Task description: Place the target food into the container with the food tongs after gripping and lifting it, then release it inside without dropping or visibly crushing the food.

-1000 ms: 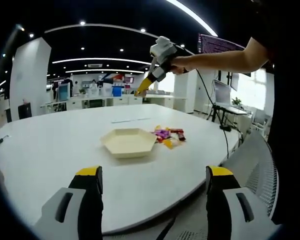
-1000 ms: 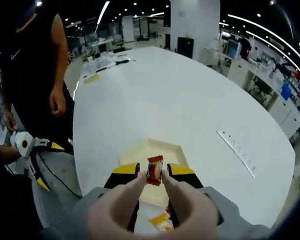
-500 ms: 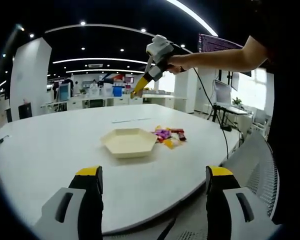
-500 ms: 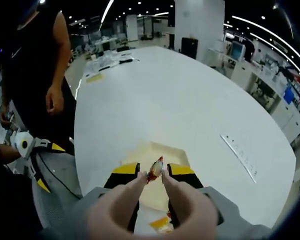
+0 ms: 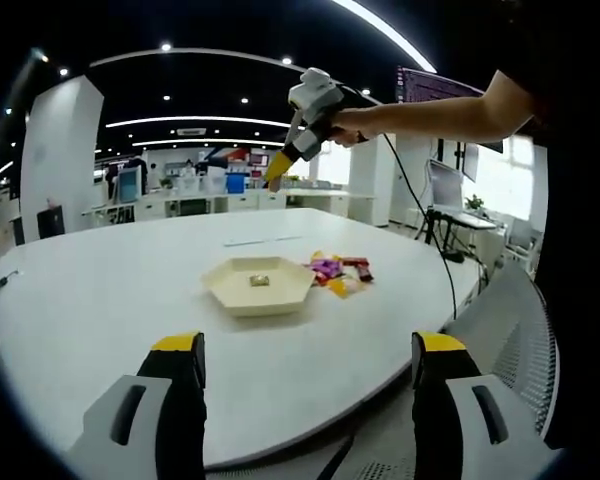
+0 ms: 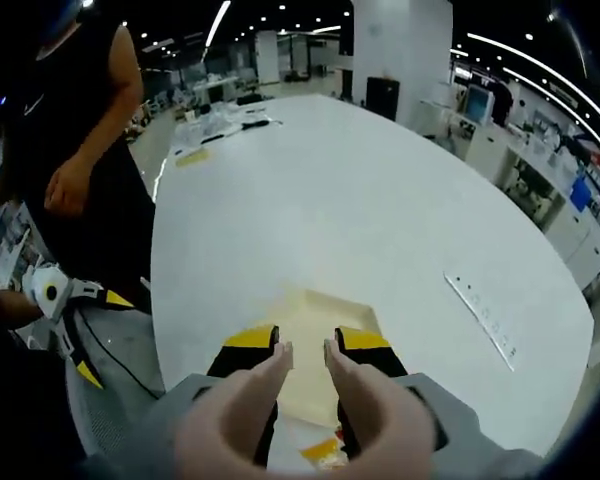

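A broad, matte white desk with a rounded edge carries a shallow hexagonal tray of pale cream, smooth-walled and low-rimmed. Inside it, near the middle, lies one small wrapped candy, a brownish-gold lump too small to read in detail. Just beside the tray's far right edge sits a loose heap of wrapped sweets in crinkly purple, red and yellow foil.

In the left gripper view, the left hand-held gripper has its grey jaws with yellow tips set wide apart, holding nothing, low over the desk's near edge. The right hand-held gripper hangs high above the tray, held by a person's bare arm; from here I cannot tell its gap.

In the right gripper view, the right hand-held gripper carries smooth, flesh-coloured food tongs between its yellow-tipped black jaws. The tong tips stand slightly apart with nothing between them, directly above the cream tray. A yellow wrapper shows below. A thin strip lies on the desk to the right.
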### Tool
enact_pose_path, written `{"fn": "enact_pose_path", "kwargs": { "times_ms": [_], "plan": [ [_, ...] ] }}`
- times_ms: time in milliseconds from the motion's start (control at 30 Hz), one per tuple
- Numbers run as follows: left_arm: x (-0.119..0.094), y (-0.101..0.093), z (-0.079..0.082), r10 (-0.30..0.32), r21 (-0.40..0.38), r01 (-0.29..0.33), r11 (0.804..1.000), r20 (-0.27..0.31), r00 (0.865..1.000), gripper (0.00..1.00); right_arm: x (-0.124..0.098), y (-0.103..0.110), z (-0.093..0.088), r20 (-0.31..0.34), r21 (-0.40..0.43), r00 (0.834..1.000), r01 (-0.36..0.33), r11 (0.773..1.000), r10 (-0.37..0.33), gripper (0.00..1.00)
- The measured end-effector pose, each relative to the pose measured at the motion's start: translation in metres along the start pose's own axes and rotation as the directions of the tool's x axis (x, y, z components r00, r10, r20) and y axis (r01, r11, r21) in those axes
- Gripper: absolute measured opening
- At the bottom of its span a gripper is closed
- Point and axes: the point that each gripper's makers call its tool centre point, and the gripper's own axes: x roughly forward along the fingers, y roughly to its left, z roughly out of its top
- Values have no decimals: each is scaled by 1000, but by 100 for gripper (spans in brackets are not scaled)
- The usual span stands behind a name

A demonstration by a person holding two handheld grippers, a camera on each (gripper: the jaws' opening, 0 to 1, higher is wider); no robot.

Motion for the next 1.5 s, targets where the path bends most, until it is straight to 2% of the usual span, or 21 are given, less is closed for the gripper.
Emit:
{"fn": "enact_pose_path", "kwargs": {
  "times_ms": [333,733,933,1167,1300,1500],
  "plan": [
    [0,0,-1,0,-1,0,1000,-5,1000,82,-5,-4,-4,1,12,1000,7,1000,-7,21],
    [0,0,-2,0,-2,0,1000,-14,1000,82,-18,-17,-31,-15,45,999,37,998,-36,20],
    [0,1,-3,0,-4,0,1000,-24,1000,82,-28,-29,-55,-34,79,997,65,995,-63,20],
    [0,0,-5,-3,-7,3,1000,-33,999,82,-39,-44,-98,-84,124,991,110,986,-100,21],
    [0,0,-6,-5,-7,5,1000,-39,999,82,-44,-50,-128,-110,172,988,130,976,-112,21],
    [1,-1,-6,-10,-8,9,1000,-44,999,82,-48,-59,-168,-139,262,981,167,950,-134,21]
  ]
}}
